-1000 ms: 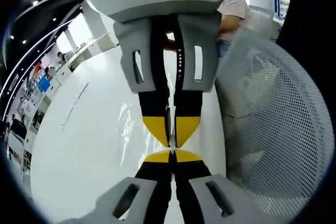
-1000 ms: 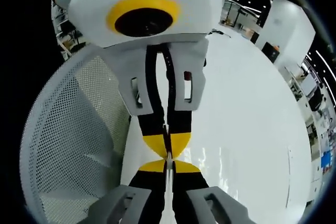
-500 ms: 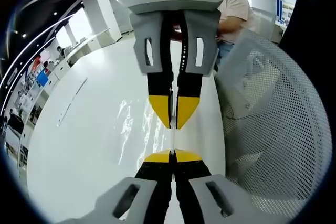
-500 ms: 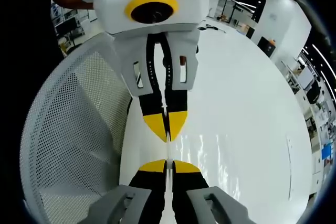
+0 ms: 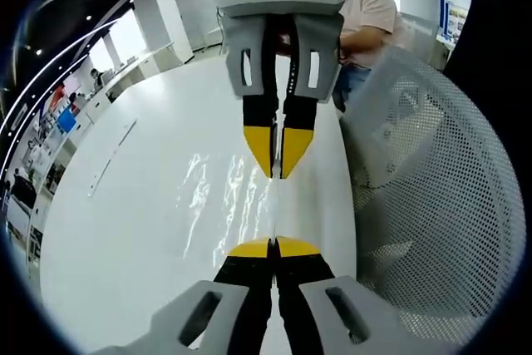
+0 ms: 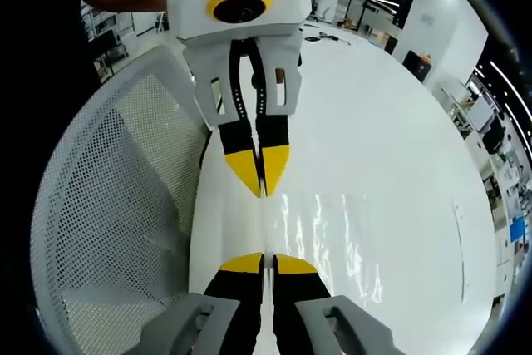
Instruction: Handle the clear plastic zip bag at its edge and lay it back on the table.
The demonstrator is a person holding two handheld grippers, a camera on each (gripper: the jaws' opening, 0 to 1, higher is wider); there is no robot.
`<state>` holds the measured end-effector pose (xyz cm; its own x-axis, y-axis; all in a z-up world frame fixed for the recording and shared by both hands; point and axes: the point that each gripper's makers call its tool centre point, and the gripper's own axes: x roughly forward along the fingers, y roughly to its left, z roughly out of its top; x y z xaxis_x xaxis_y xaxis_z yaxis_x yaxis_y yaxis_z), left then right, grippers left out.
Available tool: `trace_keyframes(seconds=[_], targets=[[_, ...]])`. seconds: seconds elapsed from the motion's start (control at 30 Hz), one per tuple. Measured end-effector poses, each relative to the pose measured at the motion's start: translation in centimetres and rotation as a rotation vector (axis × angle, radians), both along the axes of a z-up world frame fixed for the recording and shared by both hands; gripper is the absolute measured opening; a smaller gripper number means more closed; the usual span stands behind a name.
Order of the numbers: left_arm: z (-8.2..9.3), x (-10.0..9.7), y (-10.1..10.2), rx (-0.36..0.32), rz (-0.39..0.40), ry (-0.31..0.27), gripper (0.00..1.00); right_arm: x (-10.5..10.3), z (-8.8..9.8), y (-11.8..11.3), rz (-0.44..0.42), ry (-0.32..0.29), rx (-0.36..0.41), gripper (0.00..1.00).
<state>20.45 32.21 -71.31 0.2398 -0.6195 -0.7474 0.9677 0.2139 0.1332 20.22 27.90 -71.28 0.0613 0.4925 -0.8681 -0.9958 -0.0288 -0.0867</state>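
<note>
The clear plastic zip bag (image 5: 237, 205) is stretched between the two grippers, each pinching one end of the same edge, so the handling part of the task looks well under way and the laying down is still to come. In the left gripper view, the left gripper (image 5: 273, 248) has its jaws closed on the bag's edge, which runs straight ahead of the jaws to the right gripper (image 5: 277, 174), whose jaws are also shut on it. The right gripper view gives the mirror picture: the right gripper (image 6: 263, 262) closed on the edge, with the left gripper (image 6: 261, 191) clamped on the far end just ahead.

The rest of the bag (image 6: 332, 239) spreads to one side of the jaws over the white tabletop (image 5: 125, 222), glinting; I cannot tell whether it rests on the surface or hangs just above it. A white mesh chair (image 6: 116, 222) stands on the other side of the jaws.

What remains, by my judgement, is lowering the held edge flat and opening both jaws.
</note>
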Motion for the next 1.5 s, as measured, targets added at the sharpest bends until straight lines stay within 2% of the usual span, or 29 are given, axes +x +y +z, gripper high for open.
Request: trace_keyframes(seconds=[1.5], targets=[[0.0,0.2,0.2,0.004,0.022,0.02,0.0,0.1,-0.5,-4.4,-0.055,0.007,-0.053,0.0]])
